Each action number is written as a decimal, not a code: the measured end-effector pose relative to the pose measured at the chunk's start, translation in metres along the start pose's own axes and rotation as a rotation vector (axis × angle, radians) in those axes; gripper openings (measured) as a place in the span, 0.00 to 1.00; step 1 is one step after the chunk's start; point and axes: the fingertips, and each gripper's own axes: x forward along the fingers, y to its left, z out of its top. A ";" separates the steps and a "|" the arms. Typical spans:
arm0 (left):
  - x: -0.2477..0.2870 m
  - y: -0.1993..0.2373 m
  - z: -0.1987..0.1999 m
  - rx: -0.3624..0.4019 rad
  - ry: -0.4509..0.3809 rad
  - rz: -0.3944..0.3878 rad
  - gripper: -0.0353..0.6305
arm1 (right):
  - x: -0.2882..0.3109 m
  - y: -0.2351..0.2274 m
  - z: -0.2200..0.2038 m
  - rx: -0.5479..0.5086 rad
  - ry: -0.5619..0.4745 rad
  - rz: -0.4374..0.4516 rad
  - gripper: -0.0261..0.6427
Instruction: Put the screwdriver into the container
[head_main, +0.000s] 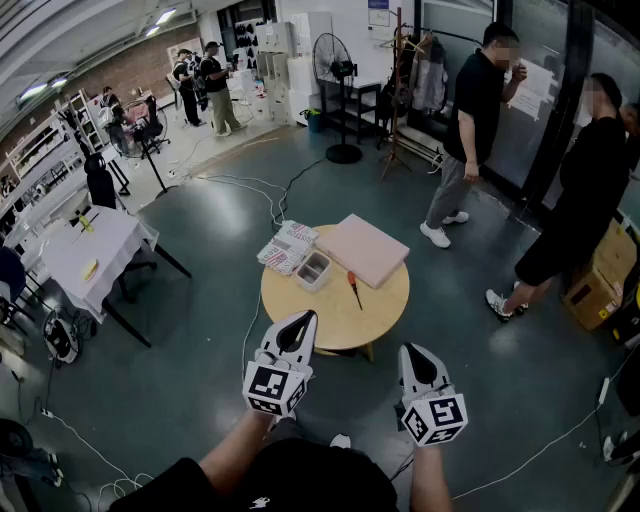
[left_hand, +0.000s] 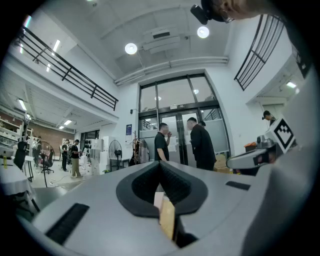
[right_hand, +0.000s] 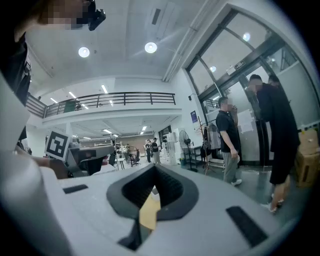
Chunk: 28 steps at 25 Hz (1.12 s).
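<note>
Left gripper (head_main: 303, 322) and right gripper (head_main: 412, 352) are held level at the near side of the round wooden table (head_main: 330, 318). In the head view the left one's tip overlaps the table's near rim, and the right one sits just off the near right edge. Both are clenched. In each gripper view the two dark pads meet at their tips with nothing caught between them, so both are empty.

On the table, the screwdriver (head_main: 355, 290) lies flat right of centre, untouched and well apart from both grippers. Its red handle is toward the far side and its shaft points back toward the near rim. The container (head_main: 322, 262), a small clear box, stands just left of the screwdriver, close to it but not touching. A stack of printed packets (head_main: 288, 247) lies at the table's far left edge, touching the container and partly hanging over the rim. A flat pink slab (head_main: 362, 248) covers the far right part of the table, beyond the screwdriver's handle.

Left of the table and well apart from it stands a table under a white cloth (head_main: 85, 252). To the right, two people in black (head_main: 590, 190) stand by the glass doors, with a cardboard box (head_main: 600, 275) beside the nearer one. Beyond the table, cables (head_main: 250, 185) trail over the grey floor. Farther on are a pedestal fan (head_main: 333, 58) and a coat rack (head_main: 400, 80), and more people stand at the far left of the hall.
</note>
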 end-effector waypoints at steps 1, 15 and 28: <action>0.003 0.003 0.001 0.004 -0.002 0.003 0.06 | 0.004 0.000 0.000 0.001 -0.004 0.004 0.04; 0.023 0.011 -0.004 -0.019 0.007 -0.021 0.06 | 0.028 -0.004 -0.004 0.070 -0.016 0.066 0.04; 0.036 0.038 -0.041 -0.018 0.100 0.025 0.06 | 0.055 -0.015 -0.026 0.112 0.024 0.062 0.04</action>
